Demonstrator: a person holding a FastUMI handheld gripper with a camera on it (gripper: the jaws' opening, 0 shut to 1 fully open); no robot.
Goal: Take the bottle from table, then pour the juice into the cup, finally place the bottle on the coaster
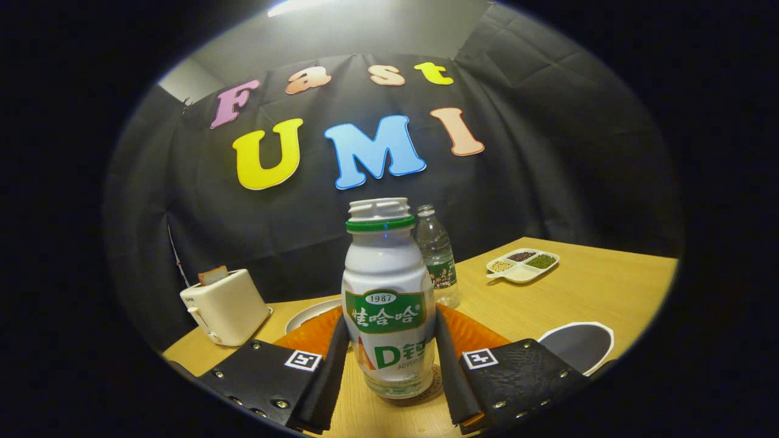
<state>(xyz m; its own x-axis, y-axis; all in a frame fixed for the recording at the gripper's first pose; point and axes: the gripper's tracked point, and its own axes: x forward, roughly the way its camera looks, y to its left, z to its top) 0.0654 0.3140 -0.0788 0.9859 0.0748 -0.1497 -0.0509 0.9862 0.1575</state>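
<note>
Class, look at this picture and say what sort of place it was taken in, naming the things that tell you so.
Probably a staged booth set up like a kitchen table. A black cloth wall backs a wooden table holding a toaster and a divided dish of beans. The gripper has its fingers either side of a white bottle.

The bottle (388, 304) stands upright between the fingers of the gripper (389, 359), filling the gap; each finger lies close along its side, though whether both press on it cannot be told. It appears to rest on a coaster (429, 389). Just behind it an orange plate (468, 331) and a white plate (310, 313) block the way forward at table level, and a clear water bottle (438, 258) stands close behind to the right. A toaster (225, 307) closes off the left. To the right, bare table (578, 292) lies open between a grey mat (578, 345) and a snack tray (523, 265).
</note>
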